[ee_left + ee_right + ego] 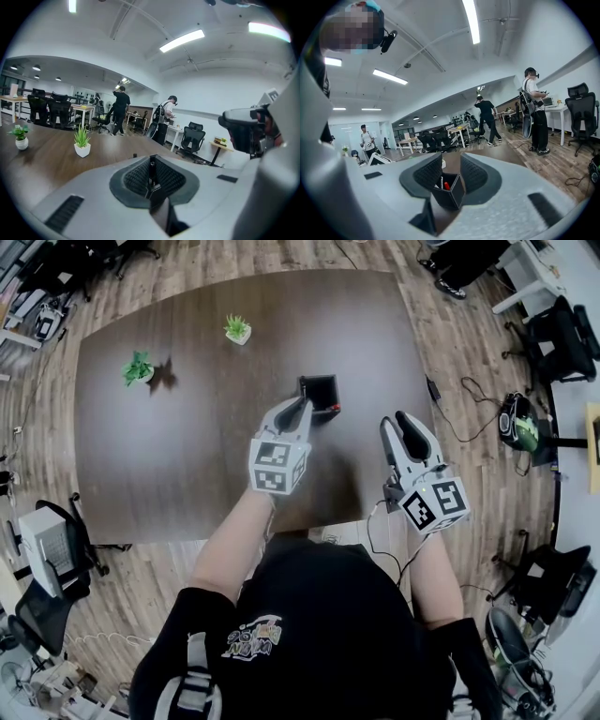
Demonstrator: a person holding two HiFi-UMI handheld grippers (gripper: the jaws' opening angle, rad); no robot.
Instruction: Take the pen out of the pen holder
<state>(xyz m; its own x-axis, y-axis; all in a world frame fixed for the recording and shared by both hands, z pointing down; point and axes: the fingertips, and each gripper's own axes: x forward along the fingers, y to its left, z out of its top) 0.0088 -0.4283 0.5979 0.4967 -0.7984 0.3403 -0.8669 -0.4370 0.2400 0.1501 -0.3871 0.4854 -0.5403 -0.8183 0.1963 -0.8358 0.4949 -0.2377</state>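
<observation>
A black square pen holder (320, 390) stands on the dark wooden table (187, 456), with a red-tipped pen (336, 409) at its near right corner. My left gripper (302, 410) reaches the holder's near left edge. In the left gripper view, that gripper (151, 169) is shut on a thin black pen (151, 164) standing upright between its pads. My right gripper (399, 424) hovers open to the right of the holder, apart from it. The right gripper view looks between its open jaws (451, 172) at the holder (449, 193) with the red pen (446, 186) inside.
Two small potted plants (237, 328) (139, 368) stand at the table's far left. Office chairs (562, 334) and cables (469, 395) lie on the floor to the right. People (121, 110) stand among desks beyond the table.
</observation>
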